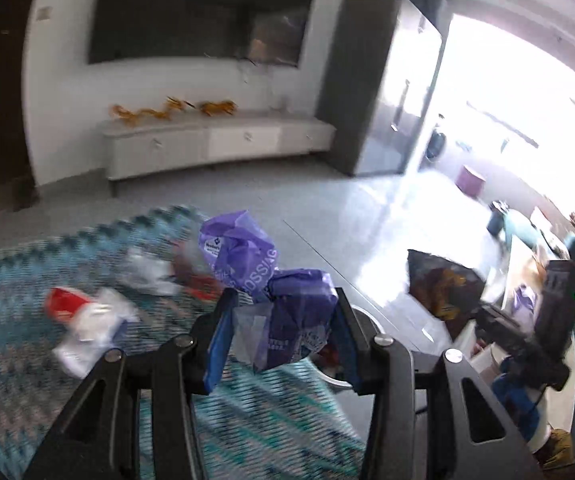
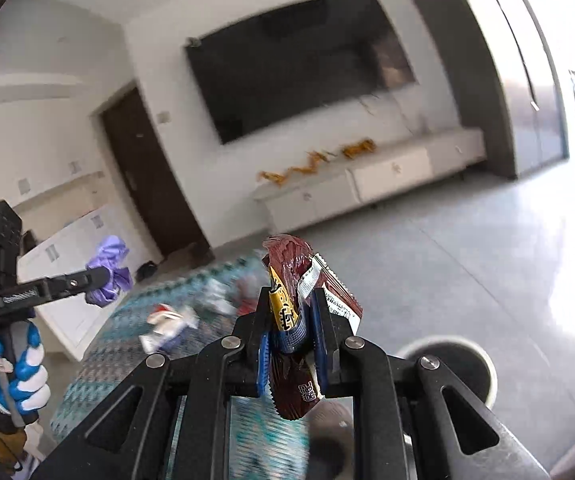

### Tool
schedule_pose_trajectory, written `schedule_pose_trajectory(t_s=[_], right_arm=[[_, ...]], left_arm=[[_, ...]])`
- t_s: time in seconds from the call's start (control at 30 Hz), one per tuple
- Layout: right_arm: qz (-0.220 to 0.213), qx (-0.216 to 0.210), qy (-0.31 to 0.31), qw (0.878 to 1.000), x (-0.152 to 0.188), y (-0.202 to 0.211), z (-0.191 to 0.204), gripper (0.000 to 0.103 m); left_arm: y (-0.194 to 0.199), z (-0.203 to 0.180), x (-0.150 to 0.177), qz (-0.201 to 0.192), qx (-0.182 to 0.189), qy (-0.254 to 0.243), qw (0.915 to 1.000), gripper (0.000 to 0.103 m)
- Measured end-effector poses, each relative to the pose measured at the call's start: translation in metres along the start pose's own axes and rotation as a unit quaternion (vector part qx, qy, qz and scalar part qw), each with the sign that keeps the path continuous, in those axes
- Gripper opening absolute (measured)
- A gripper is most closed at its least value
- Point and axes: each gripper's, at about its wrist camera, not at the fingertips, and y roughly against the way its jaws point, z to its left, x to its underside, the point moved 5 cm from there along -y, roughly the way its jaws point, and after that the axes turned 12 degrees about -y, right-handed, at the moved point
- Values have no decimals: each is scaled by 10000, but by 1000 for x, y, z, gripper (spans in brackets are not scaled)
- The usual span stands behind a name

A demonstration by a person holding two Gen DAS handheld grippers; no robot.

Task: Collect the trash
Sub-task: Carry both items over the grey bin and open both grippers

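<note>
Left tool (image 1: 283, 320) grips a purple bag (image 1: 287, 320); right tool (image 2: 291, 328) clamps a brown wrapper (image 2: 299, 292). Two wrappers (image 1: 83, 320) litter the rug (image 1: 27, 380); one white bin (image 2: 483, 364) nearby.

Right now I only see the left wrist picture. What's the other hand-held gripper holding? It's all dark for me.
Observer: The right hand-held gripper pinches a crumpled brown and gold snack wrapper between its pads.
Operator: Who's holding my one?
Observer: A hand in a blue and white glove grips the handle of the left hand-held gripper, and the purple bag sticks out at its tip.
Operator: Is there a bin?
Observer: Yes, what looks like a round white-rimmed bin stands on the floor, just right of the wrapper.
</note>
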Motion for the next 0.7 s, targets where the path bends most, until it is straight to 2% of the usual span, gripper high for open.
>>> schedule_pose_trajectory(t_s=[0.13, 0.4, 0.6, 0.7], right_arm=[[228, 324, -378, 9985, 7, -25, -57, 19], [655, 662, -1144, 9891, 25, -84, -150, 21], [948, 888, -1505, 9800, 40, -126, -200, 21], [1057, 973, -1598, 9767, 47, -141, -216, 25]], left_arm=[[-60, -37, -5, 292, 377, -132, 9988, 44], [-172, -84, -3, 911, 931, -137, 9914, 46], [-234, -103, 3, 1217, 1199, -1, 9853, 47], [-255, -110, 6, 1309, 1291, 70, 9829, 51]])
